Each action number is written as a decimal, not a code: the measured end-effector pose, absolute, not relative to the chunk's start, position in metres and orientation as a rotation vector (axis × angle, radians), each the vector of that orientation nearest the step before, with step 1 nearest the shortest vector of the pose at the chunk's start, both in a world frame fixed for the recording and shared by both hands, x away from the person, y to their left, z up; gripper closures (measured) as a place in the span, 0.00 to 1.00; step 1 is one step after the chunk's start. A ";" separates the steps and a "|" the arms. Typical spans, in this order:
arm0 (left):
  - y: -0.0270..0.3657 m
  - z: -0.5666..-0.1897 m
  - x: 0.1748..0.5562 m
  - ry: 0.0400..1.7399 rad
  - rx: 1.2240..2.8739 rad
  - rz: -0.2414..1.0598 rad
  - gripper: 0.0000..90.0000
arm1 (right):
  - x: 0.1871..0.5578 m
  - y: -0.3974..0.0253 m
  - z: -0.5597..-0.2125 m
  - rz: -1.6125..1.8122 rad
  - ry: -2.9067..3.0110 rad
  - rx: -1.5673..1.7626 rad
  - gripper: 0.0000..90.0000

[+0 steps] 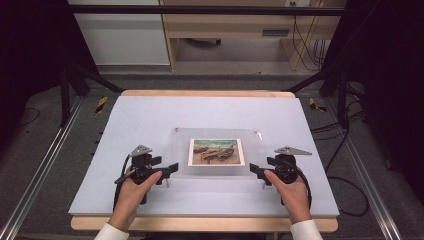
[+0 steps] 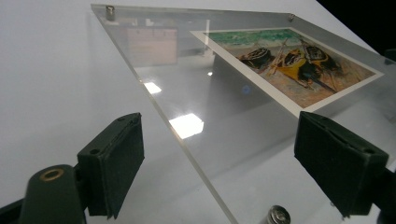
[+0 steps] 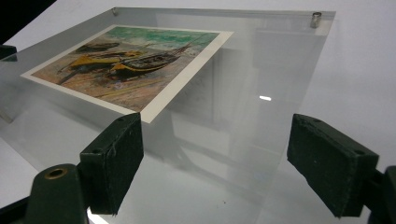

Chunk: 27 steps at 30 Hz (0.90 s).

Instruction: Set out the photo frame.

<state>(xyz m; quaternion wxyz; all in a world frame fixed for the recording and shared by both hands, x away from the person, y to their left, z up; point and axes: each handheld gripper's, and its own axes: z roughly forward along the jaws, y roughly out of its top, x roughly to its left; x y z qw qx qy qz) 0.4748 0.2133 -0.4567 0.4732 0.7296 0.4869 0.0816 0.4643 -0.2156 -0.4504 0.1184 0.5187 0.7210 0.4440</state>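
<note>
High view shows both grippers, left (image 1: 171, 167) and right (image 1: 253, 168), jaws spread, flanking a clear acrylic frame (image 1: 218, 134); gripper views reveal its boat painting (image 3: 130, 65).

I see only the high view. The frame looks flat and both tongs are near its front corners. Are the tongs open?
Observer: Yes. In the left gripper view, the left tongs are open, with the frame edge running between the jaws.
Operator: And the right ones?
Observer: The right tongs are open too; the clear sheet lies between the jaws, untouched.
Operator: What does the picture show?
Observer: The print shows boats on a beach, with green water behind.
Operator: How are the sheets joined?
Observer: A small metal stud sits at a far corner.
</note>
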 end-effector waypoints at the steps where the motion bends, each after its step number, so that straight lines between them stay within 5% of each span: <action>1: 0.214 -0.457 0.475 1.190 1.788 0.186 0.17 | 0.465 -0.216 -0.451 1.300 2.108 1.514 0.21; 17: 0.211 -0.465 0.477 1.173 1.751 0.019 0.17 | 0.467 -0.219 -0.454 1.350 2.130 1.583 0.15; 27: 0.210 -0.466 0.478 1.169 1.745 0.022 0.17 | 0.467 -0.222 -0.457 1.386 2.134 1.628 0.16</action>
